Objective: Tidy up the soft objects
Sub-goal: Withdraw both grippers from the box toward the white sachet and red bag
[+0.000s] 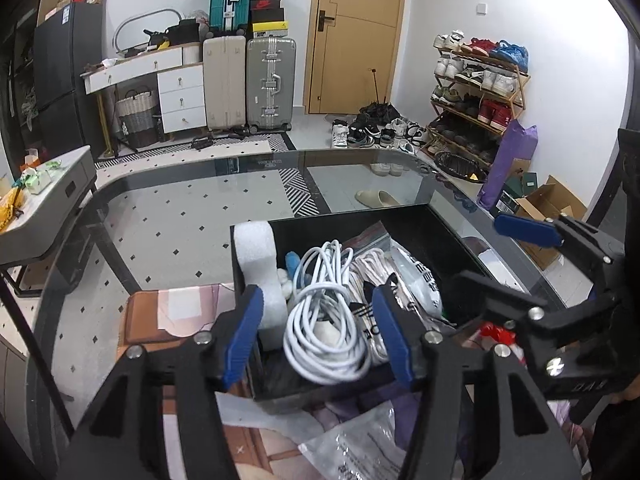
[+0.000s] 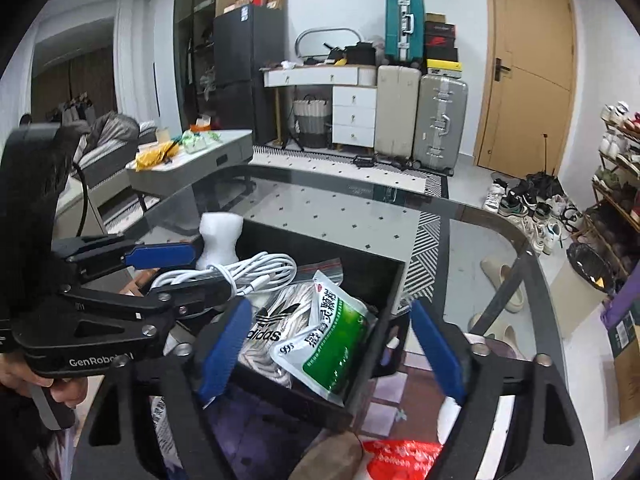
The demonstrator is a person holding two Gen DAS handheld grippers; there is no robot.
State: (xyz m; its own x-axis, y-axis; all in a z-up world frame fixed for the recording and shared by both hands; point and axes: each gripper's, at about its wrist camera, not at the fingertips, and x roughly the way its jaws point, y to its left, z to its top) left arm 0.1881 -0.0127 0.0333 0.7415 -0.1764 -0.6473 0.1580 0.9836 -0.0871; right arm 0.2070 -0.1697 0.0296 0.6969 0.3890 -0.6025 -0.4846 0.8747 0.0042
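A black box stands on the glass table. In it lie a coiled white cable, a white foam block, an Adidas bag of rope and a green-and-white sachet. My left gripper is open, its blue pads on either side of the cable coil over the box; it also shows in the right wrist view. My right gripper is open over the sachet at the box's near right corner; it also shows in the left wrist view.
A clear plastic bag and a red packet lie on the mat near me. The glass table's curved rim runs behind the box. Suitcases, a shoe rack and a grey side table stand beyond.
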